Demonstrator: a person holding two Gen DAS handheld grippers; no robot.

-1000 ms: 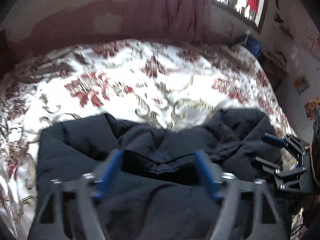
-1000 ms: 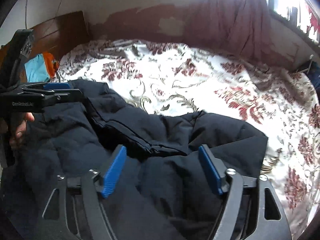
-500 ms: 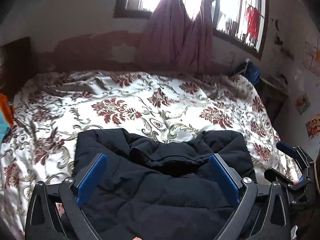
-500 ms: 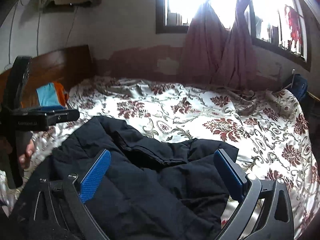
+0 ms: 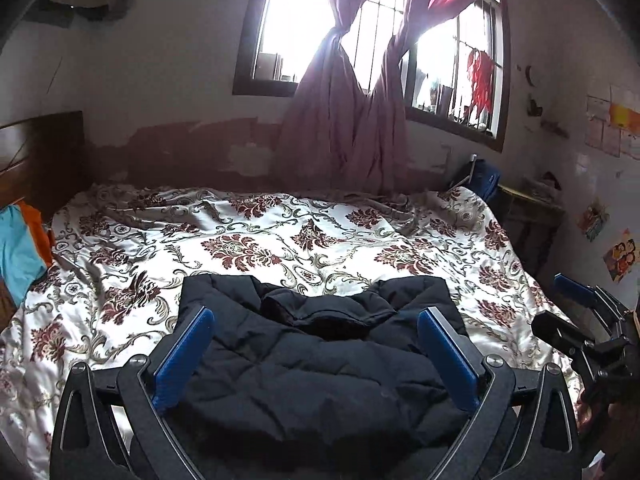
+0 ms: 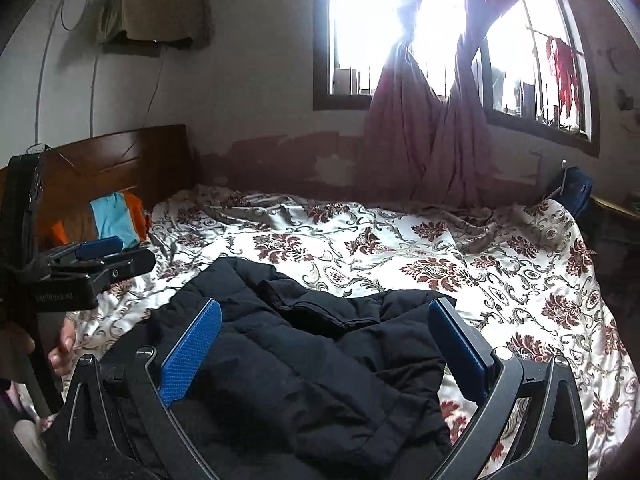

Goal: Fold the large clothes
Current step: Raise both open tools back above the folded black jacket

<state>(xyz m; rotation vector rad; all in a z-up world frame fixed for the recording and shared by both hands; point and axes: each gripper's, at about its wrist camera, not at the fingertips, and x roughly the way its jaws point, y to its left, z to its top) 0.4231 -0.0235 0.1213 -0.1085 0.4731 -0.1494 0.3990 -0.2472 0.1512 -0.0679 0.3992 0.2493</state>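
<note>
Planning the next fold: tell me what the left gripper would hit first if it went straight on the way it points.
Most likely the black padded jacket on the floral bedspread. The left gripper stands open, angled down over it. Depth is unclear, so it may meet the collar end.

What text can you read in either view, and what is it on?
Left gripper body, right wrist view: a pale brand mark, too blurred to read.
Wall posters, left wrist view: pictures only, any print too small to read.
Jacket, bedspread: no text visible.
</note>
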